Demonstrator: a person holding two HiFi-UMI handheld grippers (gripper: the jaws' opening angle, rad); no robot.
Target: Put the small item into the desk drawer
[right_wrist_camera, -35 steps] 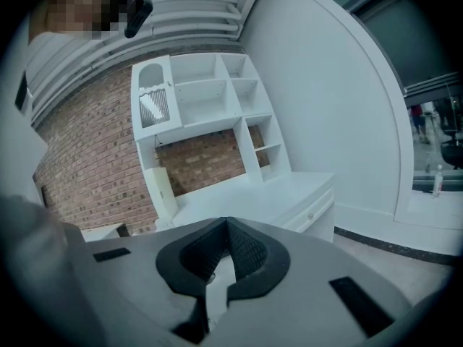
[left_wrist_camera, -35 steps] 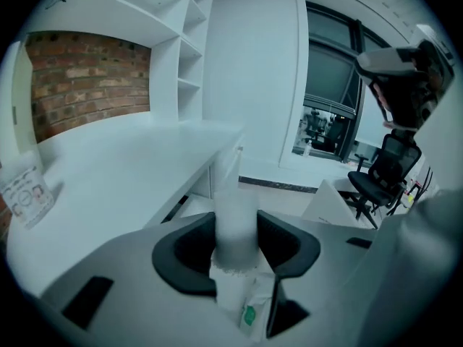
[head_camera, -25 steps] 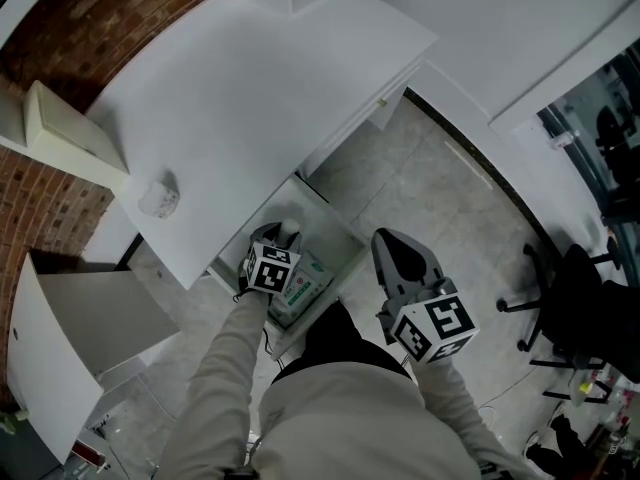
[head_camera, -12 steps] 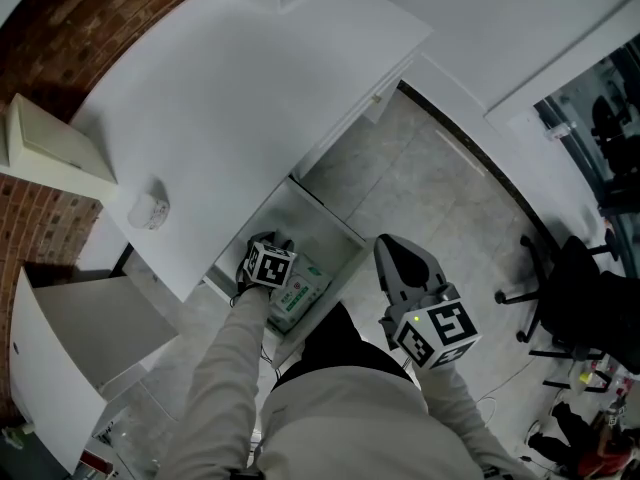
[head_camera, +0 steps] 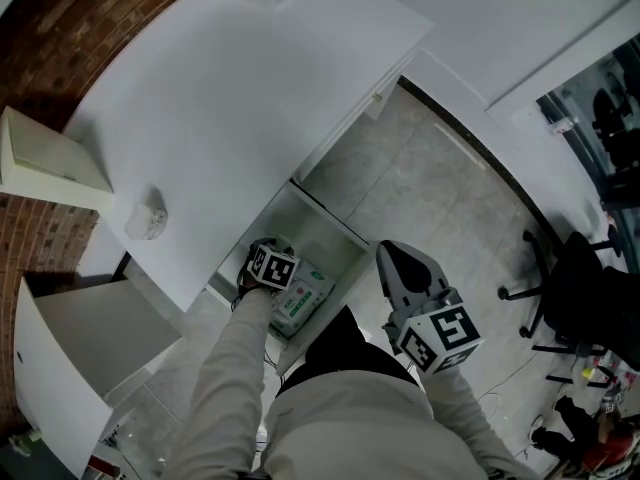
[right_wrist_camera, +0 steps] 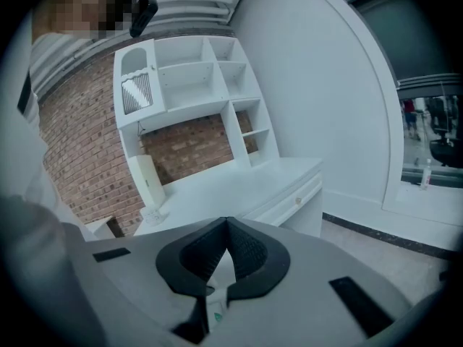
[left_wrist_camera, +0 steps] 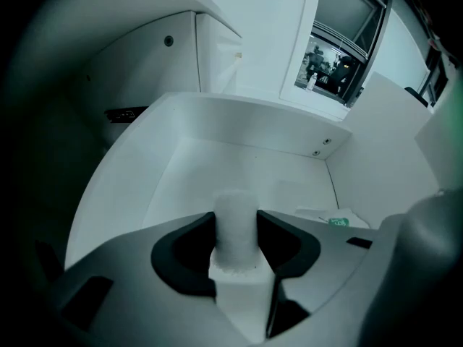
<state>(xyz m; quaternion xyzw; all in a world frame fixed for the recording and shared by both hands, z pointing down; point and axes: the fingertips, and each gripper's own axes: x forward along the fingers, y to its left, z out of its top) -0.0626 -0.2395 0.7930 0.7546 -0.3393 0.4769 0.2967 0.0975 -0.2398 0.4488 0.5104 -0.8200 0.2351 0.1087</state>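
The white item (left_wrist_camera: 235, 231) is held in the fingers of the left gripper (left_wrist_camera: 235, 219), lower centre, over the open drawer (left_wrist_camera: 246, 125). The right gripper (right_wrist_camera: 226, 226) has its fingers closed on nothing.

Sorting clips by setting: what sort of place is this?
Probably an office or study: a white desk with an open drawer, white cubby shelves against a red brick wall, a black swivel chair nearby.

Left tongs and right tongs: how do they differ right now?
Left tongs grip a small white cylinder; right tongs are closed on nothing. Left tongs point down into the open drawer; right tongs hang outside it, over the floor. Both carry marker cubes.
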